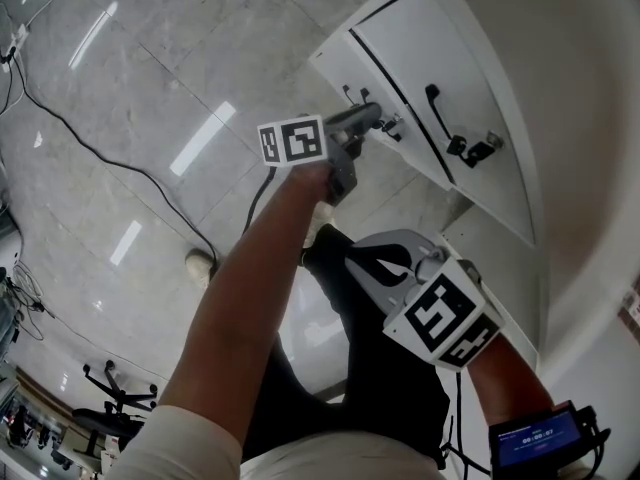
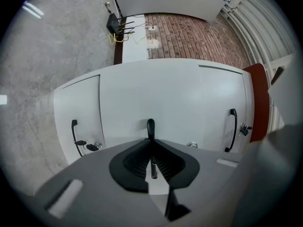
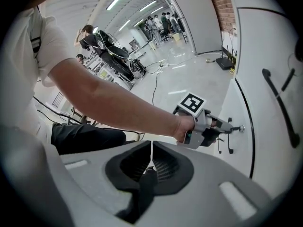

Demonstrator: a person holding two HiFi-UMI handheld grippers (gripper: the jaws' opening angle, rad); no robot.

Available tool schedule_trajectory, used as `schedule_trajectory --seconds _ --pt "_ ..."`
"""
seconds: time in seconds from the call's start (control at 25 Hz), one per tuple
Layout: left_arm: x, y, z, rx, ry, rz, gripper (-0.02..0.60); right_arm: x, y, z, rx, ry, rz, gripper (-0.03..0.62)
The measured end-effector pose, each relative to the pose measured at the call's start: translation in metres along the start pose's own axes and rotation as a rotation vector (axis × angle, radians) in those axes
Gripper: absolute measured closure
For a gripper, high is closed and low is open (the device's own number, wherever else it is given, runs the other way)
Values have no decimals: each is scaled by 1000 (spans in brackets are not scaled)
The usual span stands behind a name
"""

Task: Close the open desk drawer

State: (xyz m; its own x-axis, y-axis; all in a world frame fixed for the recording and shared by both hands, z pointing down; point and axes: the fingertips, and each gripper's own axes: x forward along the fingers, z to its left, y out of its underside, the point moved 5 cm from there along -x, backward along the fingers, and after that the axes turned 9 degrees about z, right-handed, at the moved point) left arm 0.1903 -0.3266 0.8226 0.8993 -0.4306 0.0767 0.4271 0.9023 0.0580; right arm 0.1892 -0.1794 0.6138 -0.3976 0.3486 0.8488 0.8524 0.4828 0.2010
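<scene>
Left tongs [image 2: 151, 143] pinch the handle [image 2: 150, 126] of the middle drawer [image 2: 151, 93], straight ahead. Right tongs [image 3: 151, 148] are pressed together, empty, well apart. Best to push level and square into the front until flush.

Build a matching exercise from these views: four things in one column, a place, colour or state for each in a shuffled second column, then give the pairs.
Things
1. left claw
2. right claw
3. key
4. small screen

States
A. lit blue
B. shut on a black handle
C. shut, nothing in it
D. in a lock on the white front

Pairs: 1-B, 2-C, 3-D, 4-A
</scene>
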Motion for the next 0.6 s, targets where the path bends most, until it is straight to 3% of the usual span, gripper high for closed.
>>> schedule_trajectory --seconds 0.6 --pt "23 -11 -4 11 20 25 548 0 6 -7 29 13 9 582"
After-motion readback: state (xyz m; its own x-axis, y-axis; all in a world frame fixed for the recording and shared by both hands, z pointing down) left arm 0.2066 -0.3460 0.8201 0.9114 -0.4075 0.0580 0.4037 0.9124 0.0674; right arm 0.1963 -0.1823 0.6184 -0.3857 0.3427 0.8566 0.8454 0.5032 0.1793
